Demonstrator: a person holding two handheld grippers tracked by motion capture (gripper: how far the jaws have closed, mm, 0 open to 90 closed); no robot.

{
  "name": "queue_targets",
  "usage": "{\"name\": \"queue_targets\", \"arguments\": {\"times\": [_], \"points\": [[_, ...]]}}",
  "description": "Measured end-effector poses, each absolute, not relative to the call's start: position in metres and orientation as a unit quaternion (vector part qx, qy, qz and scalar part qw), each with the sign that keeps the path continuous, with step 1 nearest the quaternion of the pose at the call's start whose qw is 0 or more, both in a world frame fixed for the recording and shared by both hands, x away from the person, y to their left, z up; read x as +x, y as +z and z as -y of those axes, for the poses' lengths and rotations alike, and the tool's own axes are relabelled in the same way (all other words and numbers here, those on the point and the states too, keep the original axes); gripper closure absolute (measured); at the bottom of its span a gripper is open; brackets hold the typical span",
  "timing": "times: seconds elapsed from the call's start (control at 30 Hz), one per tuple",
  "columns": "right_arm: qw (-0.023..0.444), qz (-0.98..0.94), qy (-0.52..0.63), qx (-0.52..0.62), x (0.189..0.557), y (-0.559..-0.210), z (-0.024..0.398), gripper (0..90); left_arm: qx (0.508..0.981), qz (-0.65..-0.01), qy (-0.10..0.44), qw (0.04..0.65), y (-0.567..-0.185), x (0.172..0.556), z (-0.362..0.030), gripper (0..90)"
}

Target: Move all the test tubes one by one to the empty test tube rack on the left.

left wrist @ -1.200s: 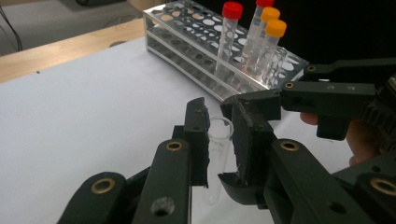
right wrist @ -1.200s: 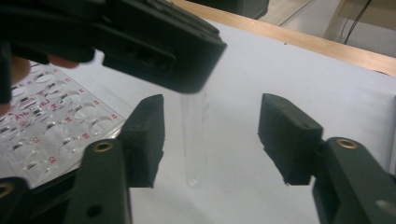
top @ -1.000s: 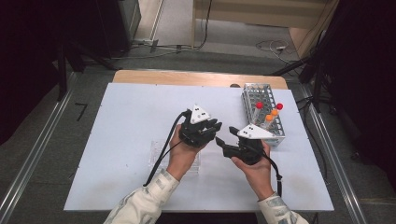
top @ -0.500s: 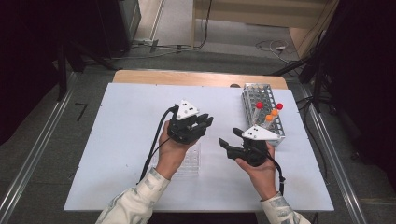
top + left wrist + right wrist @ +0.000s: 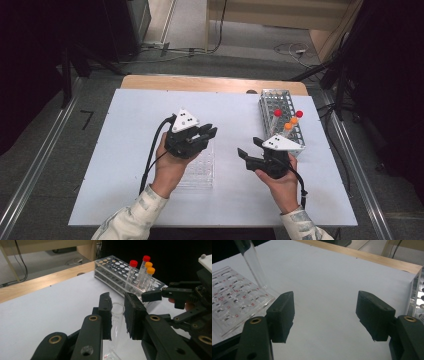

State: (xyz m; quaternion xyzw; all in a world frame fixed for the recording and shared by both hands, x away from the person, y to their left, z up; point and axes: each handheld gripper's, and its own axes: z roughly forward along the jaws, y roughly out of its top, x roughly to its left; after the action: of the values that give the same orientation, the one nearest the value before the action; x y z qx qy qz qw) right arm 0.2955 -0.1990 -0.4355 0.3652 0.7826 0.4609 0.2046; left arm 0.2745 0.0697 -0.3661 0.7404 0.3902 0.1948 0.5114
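My left gripper (image 5: pixel 117 312) is shut on a clear, uncapped test tube (image 5: pixel 116 322), which stands nearly upright between the pads. In the high view the left gripper (image 5: pixel 206 134) is over the far end of a clear acrylic rack (image 5: pixel 200 170). In the right gripper view the tube (image 5: pixel 253 262) slants down to the rack's (image 5: pixel 234 300) near corner; I cannot tell whether it sits in a hole. My right gripper (image 5: pixel 325 312) is open and holds nothing. It hovers (image 5: pixel 248 150) between the two racks, and its jaws point left toward the tube.
A metal wire rack (image 5: pixel 272 100) stands at the table's right, holding two red-capped tubes (image 5: pixel 131 272) and two orange-capped tubes (image 5: pixel 149 272). The right gripper (image 5: pixel 175 295) is between that rack and my left jaws. A wooden strip (image 5: pixel 210 84) runs along the table's far edge.
The two grippers were close together and have drawn apart. The left one has moved left with the clear tube, and the right one has shifted slightly right.
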Motion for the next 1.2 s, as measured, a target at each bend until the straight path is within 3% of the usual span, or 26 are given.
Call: {"name": "queue_targets", "arguments": {"times": [1.2], "points": [[0.198,-0.783,0.461,0.367,0.296,-0.436,0.199,28.3,0.774,-0.386,0.212,0.456,-0.412,0.264,-0.058,76.6]]}}
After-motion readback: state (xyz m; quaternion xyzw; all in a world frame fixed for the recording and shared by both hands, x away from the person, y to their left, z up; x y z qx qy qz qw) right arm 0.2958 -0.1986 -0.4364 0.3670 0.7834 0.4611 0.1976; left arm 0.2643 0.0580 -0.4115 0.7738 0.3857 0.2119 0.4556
